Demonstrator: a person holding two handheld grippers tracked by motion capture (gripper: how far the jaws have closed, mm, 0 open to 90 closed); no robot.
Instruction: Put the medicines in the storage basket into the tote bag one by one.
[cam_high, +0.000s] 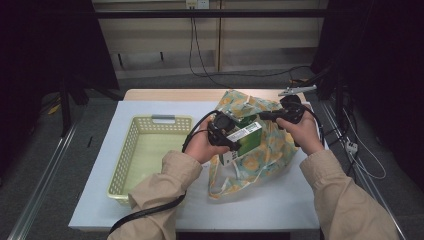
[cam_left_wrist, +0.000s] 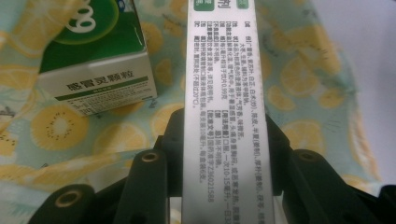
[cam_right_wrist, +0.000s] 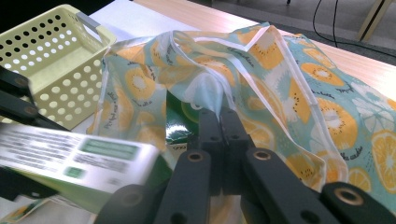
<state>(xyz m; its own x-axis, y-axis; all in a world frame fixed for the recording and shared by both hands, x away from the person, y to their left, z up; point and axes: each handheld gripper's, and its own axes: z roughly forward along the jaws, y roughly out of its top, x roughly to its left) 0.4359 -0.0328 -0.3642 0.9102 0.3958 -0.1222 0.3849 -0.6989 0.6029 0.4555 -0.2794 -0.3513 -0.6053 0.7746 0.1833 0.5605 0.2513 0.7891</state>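
Observation:
In the high view my left gripper (cam_high: 227, 141) is shut on a long green-and-white carton (cam_high: 246, 135), held over the mouth of a fruit-print cloth bag (cam_high: 272, 152). In the left gripper view the carton (cam_left_wrist: 226, 93) runs up between my fingers (cam_left_wrist: 172, 128), its white printed side facing the camera. A second green carton (cam_left_wrist: 93, 56) lies inside the bag (cam_left_wrist: 301, 79). My right gripper (cam_right_wrist: 223, 116) is shut on the bag's white-trimmed rim (cam_right_wrist: 205, 91) and holds it up. In that view the held carton (cam_right_wrist: 79, 158) is at the lower left, and the second carton (cam_right_wrist: 180, 125) lies in the bag's opening.
A pale yellow perforated basket (cam_high: 150, 121) stands to the left of the bag on the white table cover (cam_high: 280, 205). In the right gripper view the basket (cam_right_wrist: 51, 60) is at the upper left. Cables run across the floor beyond the table's far edge.

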